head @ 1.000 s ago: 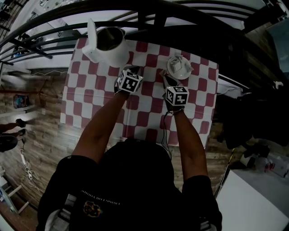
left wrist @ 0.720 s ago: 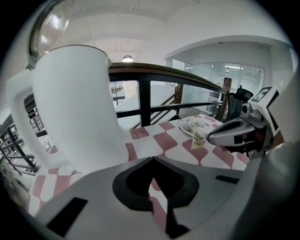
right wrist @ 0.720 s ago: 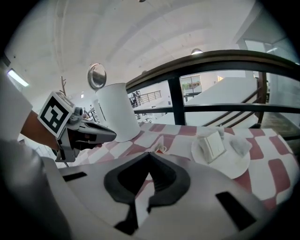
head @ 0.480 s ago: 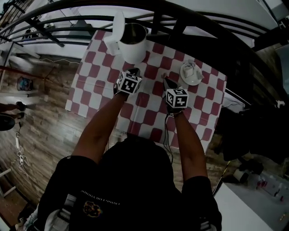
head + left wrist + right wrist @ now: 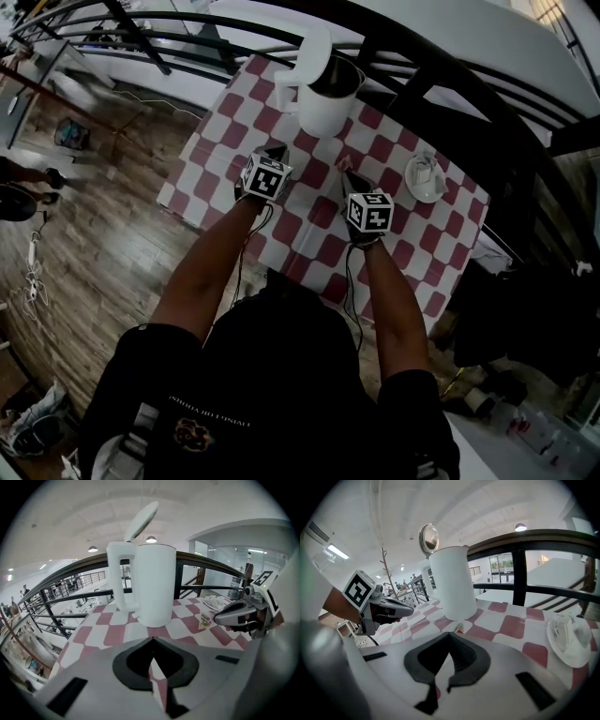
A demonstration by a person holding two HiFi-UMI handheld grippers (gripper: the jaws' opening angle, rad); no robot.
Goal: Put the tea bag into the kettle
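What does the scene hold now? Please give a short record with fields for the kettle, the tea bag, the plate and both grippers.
Kettle: white, upright on the checked cloth, lid open.
Right gripper: shut on the tea bag.
Tea bag: not yet in the kettle.
Left gripper: shut, empty.
Plate: right of the kettle, apart from it.

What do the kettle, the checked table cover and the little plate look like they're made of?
Kettle: likely plastic, white and matte, with thick moulded handle and no metallic shine. Table cover: probably cloth or vinyl, a thin sheet whose edges seem to droop. Plate: looks like glazed ceramic, white and smooth, though plastic is possible.
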